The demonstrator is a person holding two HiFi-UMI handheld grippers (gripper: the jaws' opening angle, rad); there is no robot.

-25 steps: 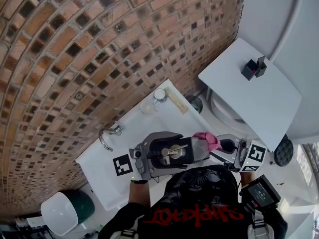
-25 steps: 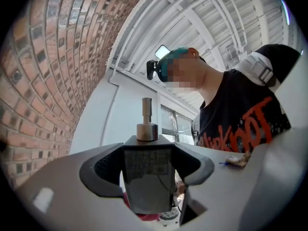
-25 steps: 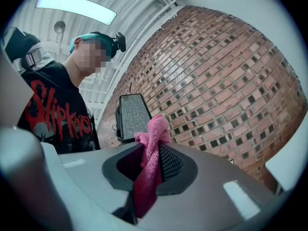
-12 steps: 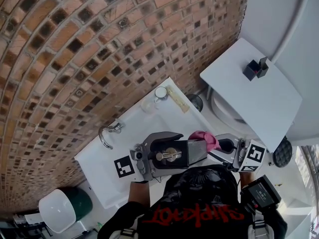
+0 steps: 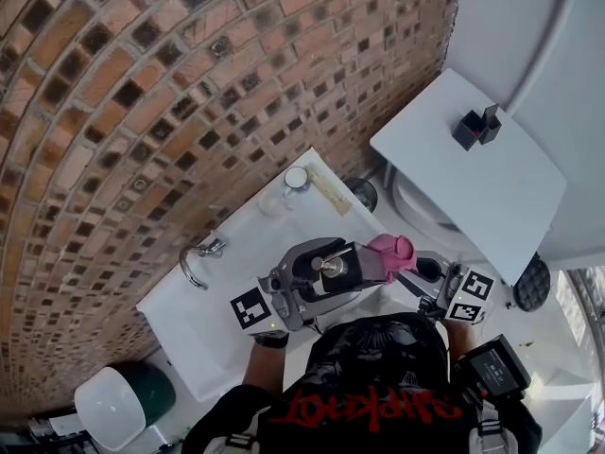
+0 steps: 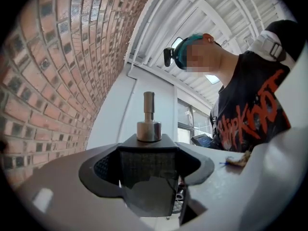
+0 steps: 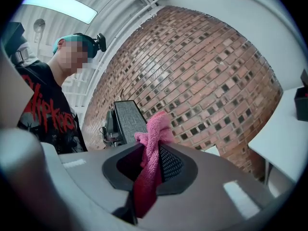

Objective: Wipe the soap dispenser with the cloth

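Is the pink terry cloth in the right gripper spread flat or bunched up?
Bunched up. The pink terry cloth is a twisted wad pinched between the jaws of the right gripper.

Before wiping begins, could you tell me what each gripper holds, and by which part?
The left gripper clamps the soap dispenser by its body below the pump; the right gripper pinches the pink cloth by its bunched middle.

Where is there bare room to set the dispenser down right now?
The sink is bare between the faucet and the cup; its far corner is crowded by cup, glass and tan strip. The white table is bare but for a small black object.
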